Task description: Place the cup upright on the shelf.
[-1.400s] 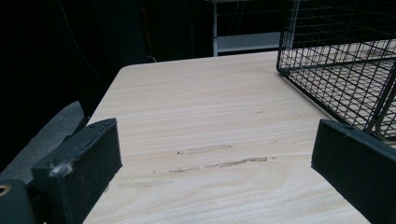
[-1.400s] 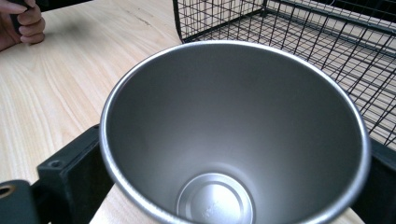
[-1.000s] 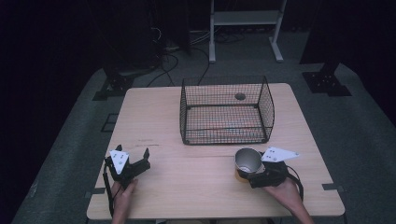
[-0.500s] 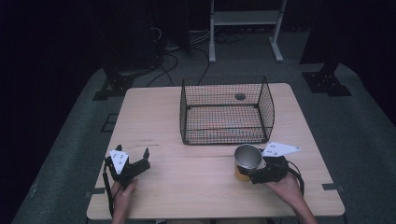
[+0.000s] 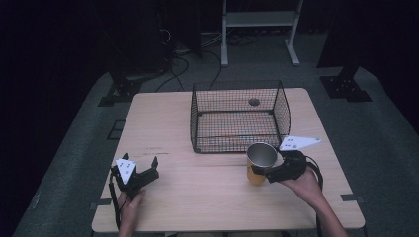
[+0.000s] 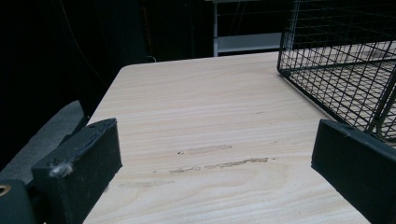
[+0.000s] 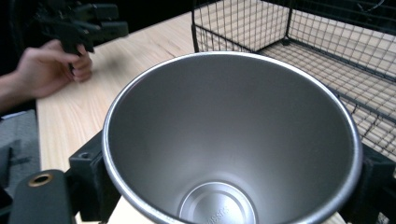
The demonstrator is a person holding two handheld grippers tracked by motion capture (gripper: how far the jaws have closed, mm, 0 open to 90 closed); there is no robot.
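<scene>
The right gripper [image 5: 269,174] clasped a metal cup [image 5: 260,162] just in front of the wire basket [image 5: 239,117], upright on the table [image 5: 197,187]. The right gripper view looked straight into the cup's bare steel inside [image 7: 233,140], its jaws pressed to both sides; the cup's yellow-looking outer wall appeared from the high view alone. The left gripper [image 5: 140,172], well left of the basket, had jaws spread wide over bare wood. The basket's [image 6: 345,60] far part was cut off in the left gripper view.
</scene>
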